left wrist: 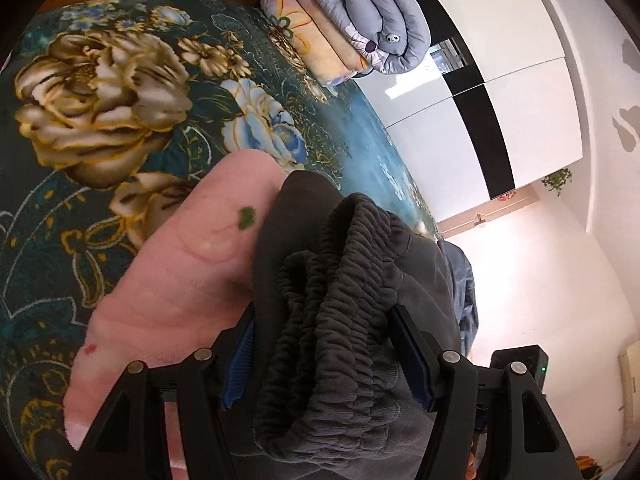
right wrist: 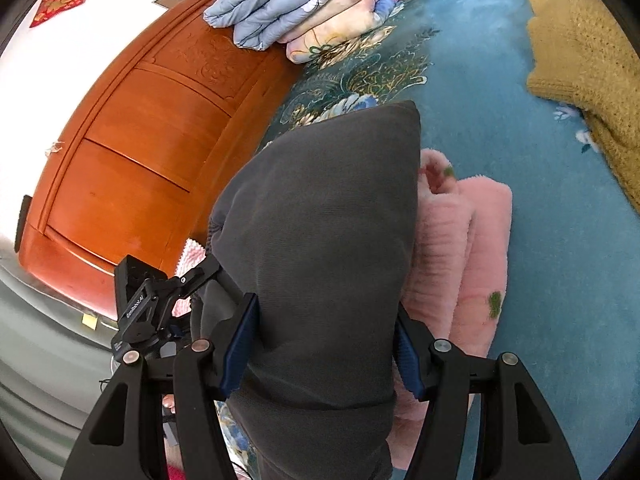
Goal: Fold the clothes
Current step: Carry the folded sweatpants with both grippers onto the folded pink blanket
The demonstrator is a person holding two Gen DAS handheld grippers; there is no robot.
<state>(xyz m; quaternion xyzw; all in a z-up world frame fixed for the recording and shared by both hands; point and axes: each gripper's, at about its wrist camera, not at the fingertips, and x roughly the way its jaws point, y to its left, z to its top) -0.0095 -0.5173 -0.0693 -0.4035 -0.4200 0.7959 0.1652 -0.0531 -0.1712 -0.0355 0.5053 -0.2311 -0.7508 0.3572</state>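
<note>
A dark grey garment [left wrist: 344, 312] with a gathered elastic waistband is held above the bed by both grippers. My left gripper [left wrist: 320, 356] is shut on the bunched waistband end. My right gripper [right wrist: 324, 344] is shut on the smooth folded part of the same grey garment [right wrist: 328, 216]. The left gripper [right wrist: 148, 312] also shows in the right wrist view, gripping the garment's far side. A folded pink fleece garment [right wrist: 472, 248] with small green leaf marks lies on the bed just under and beside the grey one; in the left wrist view this pink garment [left wrist: 180, 272] sits to the left.
The bed cover [left wrist: 100, 92] is teal with large gold and blue flowers. Folded quilts [right wrist: 296, 4] are stacked by the orange wooden headboard [right wrist: 132, 152]. A mustard knitted garment [right wrist: 584, 64] lies at the far right. White and black wardrobe doors [left wrist: 500, 80] stand beyond the bed.
</note>
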